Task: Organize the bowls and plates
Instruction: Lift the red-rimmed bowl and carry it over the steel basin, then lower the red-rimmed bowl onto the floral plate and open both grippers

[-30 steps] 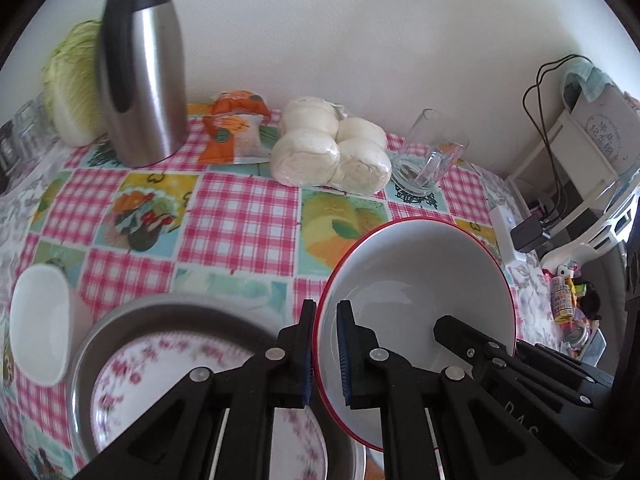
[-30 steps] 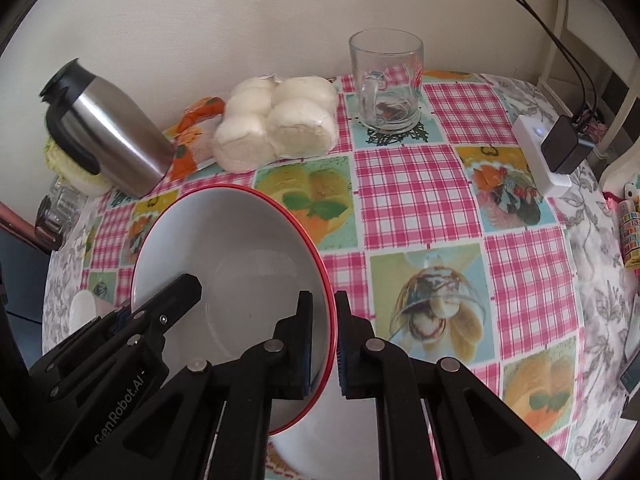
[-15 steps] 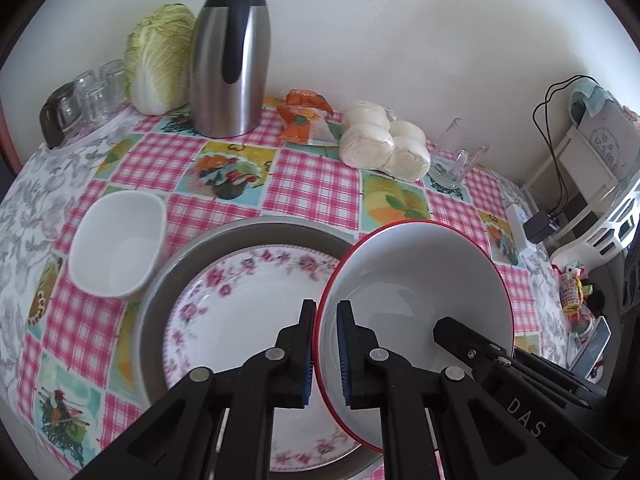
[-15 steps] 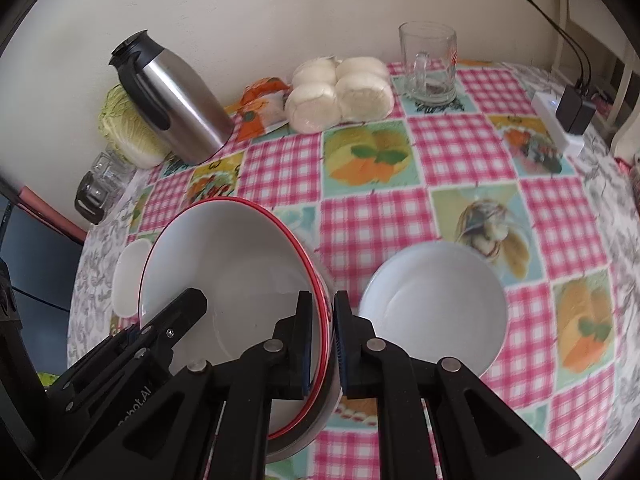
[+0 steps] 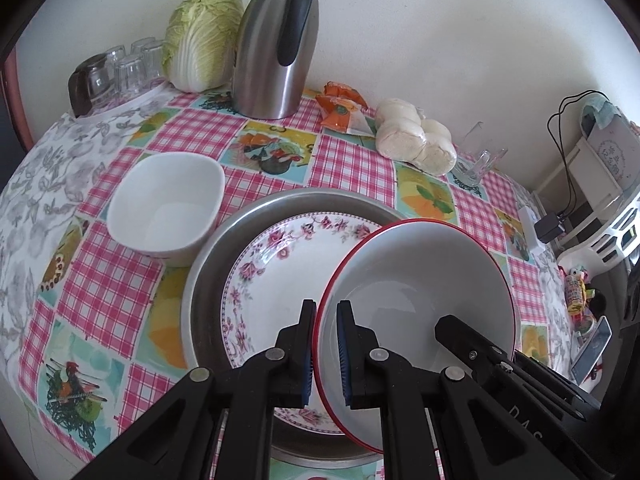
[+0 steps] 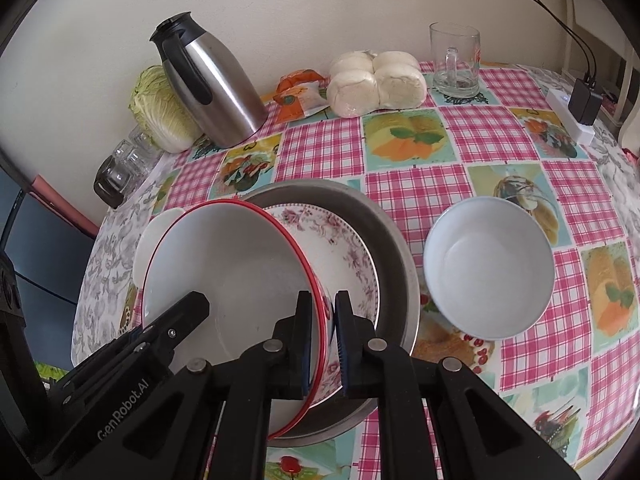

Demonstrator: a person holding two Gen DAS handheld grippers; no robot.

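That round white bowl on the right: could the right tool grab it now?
Probably not yet. The right tool is shut on the red-rimmed bowl's rim; the white bowl sits clear beside it, unobstructed.

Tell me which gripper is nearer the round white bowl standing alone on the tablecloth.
Right. The right gripper grips the red-rimmed bowl on the side toward the round white bowl; the left gripper holds the opposite rim, farther away.

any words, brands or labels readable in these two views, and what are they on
"GenRobot.AI" on the arm of the left gripper, seen in the right wrist view.
"DAS" on the arm of the right gripper, seen in the left wrist view.
Red print on the glass mug: too blurred to read.
Print on the orange packet: too small to read.
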